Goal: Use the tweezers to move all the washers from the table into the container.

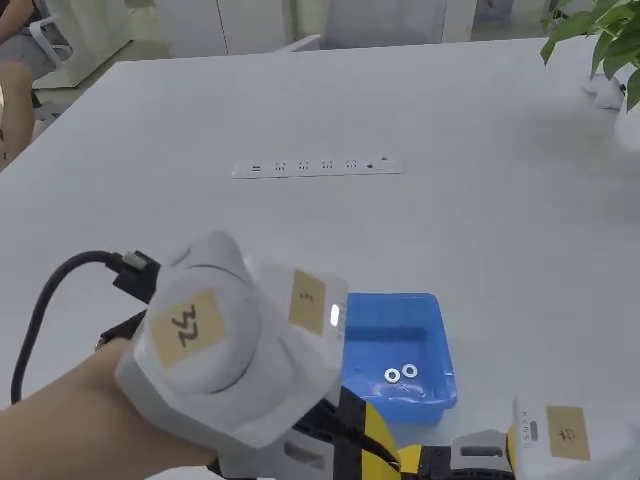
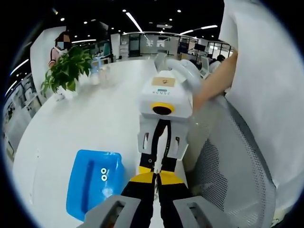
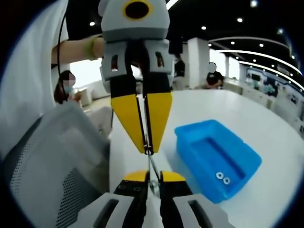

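Currently left gripper (image 3: 147, 148) and right gripper (image 3: 153, 179) both clamp the tweezers (image 3: 150, 164), lengthwise between them; container (image 3: 190, 142) just beside.

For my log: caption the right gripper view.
Left tool holds tweezers into the right tool, beside a blue container with two washers.

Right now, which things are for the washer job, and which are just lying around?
For the job: tweezers, blue container, two washers already inside it.
Just lying about: power strip, potted plant.
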The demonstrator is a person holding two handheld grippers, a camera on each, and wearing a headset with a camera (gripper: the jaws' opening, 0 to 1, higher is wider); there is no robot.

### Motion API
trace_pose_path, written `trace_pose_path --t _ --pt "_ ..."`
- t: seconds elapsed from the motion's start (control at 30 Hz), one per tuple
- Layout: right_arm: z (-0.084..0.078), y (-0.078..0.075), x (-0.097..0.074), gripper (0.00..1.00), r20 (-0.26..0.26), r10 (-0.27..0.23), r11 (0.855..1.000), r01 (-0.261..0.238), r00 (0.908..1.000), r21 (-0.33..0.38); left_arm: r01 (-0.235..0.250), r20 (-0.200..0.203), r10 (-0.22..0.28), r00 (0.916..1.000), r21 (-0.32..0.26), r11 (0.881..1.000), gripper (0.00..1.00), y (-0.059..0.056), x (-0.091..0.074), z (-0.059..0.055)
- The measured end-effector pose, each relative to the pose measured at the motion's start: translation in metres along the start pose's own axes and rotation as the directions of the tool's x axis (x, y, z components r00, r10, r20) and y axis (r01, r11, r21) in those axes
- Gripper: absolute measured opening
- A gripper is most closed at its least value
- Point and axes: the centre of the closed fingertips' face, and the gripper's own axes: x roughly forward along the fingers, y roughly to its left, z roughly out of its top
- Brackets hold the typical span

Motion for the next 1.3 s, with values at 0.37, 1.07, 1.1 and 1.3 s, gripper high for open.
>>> trace_pose_path --t 0.37,1.07,1.1,1.3 --pt "-0.004 -0.003 -0.001 0.03 -0.019 -0.013 1.0 0.012 0.9997 -0.014 -0.01 -0.061 0.006 0.9981 -0.073 0.997 0.32 -0.006 0.017 -0.018" --pt "-0.006 -0.002 -0.001 0.03 -0.023 -0.003 0.999 0.002 0.9997 -0.033 -0.049 -0.004 0.049 0.9988 -0.071 0.996 0.0 0.004 0.009 0.0" --pt "-0.006 -0.002 -0.001 0.03 -0.025 -0.007 0.999 0.006 0.9997 -0.036 -0.054 0.003 0.054 0.9985 -0.065 0.996 0.0 0.005 0.008 0.003" --pt "-0.006 -0.002 -0.001 0.03 -0.029 -0.007 0.999 0.006 0.9995 -0.042 -0.04 -0.029 0.038 0.9989 -0.042 0.998 0.0 0.004 0.012 0.002"
